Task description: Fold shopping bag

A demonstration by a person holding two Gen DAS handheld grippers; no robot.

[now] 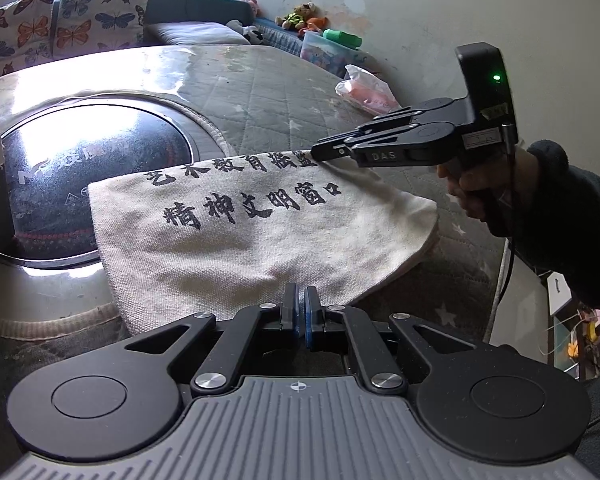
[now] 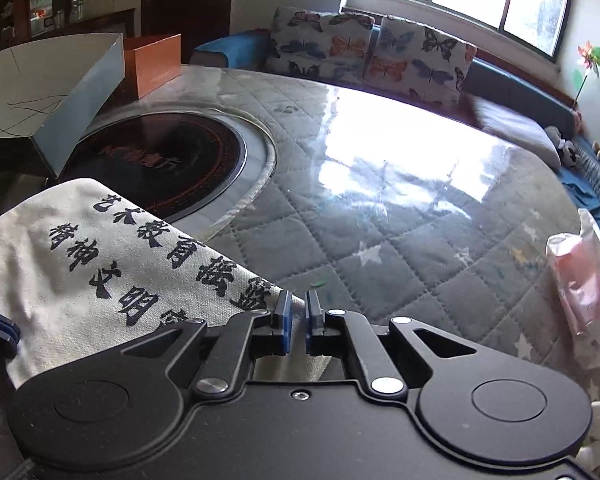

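**Canvas shopping bag held at two edges over the quilted table.**
The canvas shopping bag (image 1: 236,236) lies at the centre of the left wrist view, partly over the round black cooktop (image 1: 84,168) at left. Your left hand-held gripper (image 1: 302,312) is pinched on the bag's near edge; your right hand-held gripper (image 1: 328,152) is pinched on its far edge, at right of centre. Expect light, limp, coarse cloth: it sags between grips, creases readily, and will not slip. Hold hems or corners.
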